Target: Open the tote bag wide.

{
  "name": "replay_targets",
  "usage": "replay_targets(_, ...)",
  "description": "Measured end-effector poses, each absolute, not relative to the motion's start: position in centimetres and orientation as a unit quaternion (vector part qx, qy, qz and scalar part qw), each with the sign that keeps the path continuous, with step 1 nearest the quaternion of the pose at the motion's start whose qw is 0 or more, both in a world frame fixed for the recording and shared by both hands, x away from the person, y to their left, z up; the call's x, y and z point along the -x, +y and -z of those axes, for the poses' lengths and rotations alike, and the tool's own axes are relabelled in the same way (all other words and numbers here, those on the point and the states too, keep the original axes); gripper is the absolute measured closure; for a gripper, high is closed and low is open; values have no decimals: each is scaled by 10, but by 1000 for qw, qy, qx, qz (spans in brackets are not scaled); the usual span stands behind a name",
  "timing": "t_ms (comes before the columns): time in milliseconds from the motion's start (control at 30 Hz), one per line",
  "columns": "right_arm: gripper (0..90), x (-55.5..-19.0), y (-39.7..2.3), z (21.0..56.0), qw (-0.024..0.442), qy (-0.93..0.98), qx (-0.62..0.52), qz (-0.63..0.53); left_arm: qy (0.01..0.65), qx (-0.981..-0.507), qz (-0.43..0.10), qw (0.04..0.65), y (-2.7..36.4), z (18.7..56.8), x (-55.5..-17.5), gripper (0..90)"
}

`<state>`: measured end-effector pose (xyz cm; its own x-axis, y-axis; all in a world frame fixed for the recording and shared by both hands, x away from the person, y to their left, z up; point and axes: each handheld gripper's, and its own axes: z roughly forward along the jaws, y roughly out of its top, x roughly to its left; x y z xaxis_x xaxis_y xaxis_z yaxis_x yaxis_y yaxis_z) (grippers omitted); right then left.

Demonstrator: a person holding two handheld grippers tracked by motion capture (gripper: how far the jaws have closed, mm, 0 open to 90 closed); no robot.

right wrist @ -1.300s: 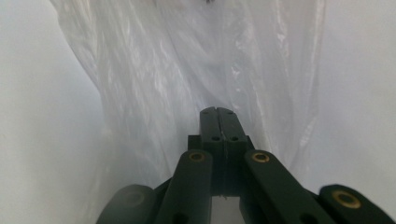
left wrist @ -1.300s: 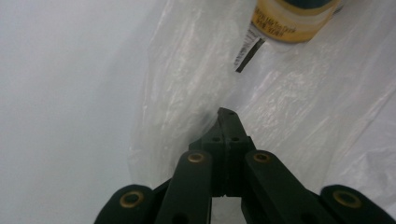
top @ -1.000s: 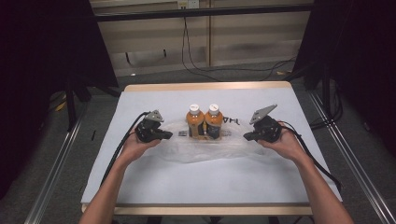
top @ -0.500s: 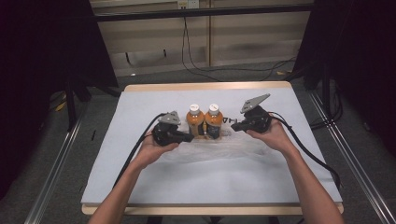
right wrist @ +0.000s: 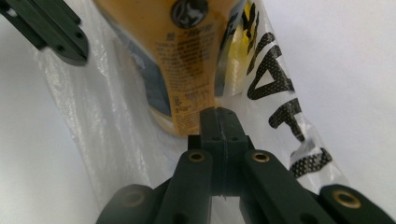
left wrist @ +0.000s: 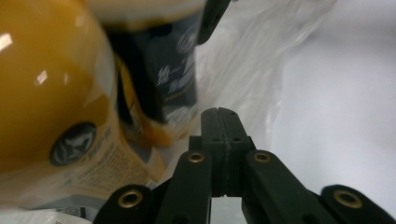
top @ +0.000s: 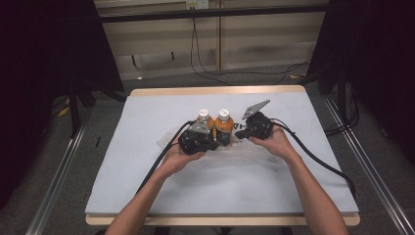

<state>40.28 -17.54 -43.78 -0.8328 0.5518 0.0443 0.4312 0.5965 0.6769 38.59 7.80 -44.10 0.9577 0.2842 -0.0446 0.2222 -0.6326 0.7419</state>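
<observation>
Two orange bottles with white caps (top: 203,122) (top: 223,122) stand side by side mid-table on a crumpled clear plastic bag (top: 235,154). My left gripper (top: 214,143) comes in from the left with its shut tips low at the bottles' base. My right gripper (top: 238,133) closes in from the right, also shut. In the left gripper view the shut jaws (left wrist: 218,114) sit just beside the near bottle (left wrist: 46,93), with bag film (left wrist: 247,60) ahead. In the right gripper view the shut jaws (right wrist: 218,112) touch the foot of a bottle (right wrist: 187,56) over the black-printed bag (right wrist: 280,93).
The white table top (top: 147,112) has a wooden edge (top: 215,90). Metal rails (top: 58,171) run along both sides on the floor. Cables (top: 318,156) trail from each gripper toward the table's front. The left gripper's jaw (right wrist: 51,28) shows at the top left of the right gripper view.
Both hands have moved inward toward the bottles, the left from the left side, the right from the right. The bottles stand where they were.
</observation>
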Motion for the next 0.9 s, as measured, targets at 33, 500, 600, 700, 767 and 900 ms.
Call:
replay_targets(33,900,-404,-175,439,89,890,-277,-351,145,-903,-37,402,78,445,-387,900)
replay_targets(500,900,-421,-170,465,75,892,-302,-327,137,-930,-49,337,64,472,-382,900)
replay_targets(600,900,-424,-170,466,77,890,-305,-331,137,-931,-49,335,62,473,-380,900)
replay_targets(700,900,-428,-170,470,73,889,-317,-323,137,-931,-48,335,63,473,-379,900)
replay_targets(767,900,-430,-169,473,74,891,-316,-318,133,-932,-49,333,63,473,-379,900)
replay_targets(900,900,-434,-169,475,74,887,-325,-319,131,-932,-45,334,64,473,-378,900)
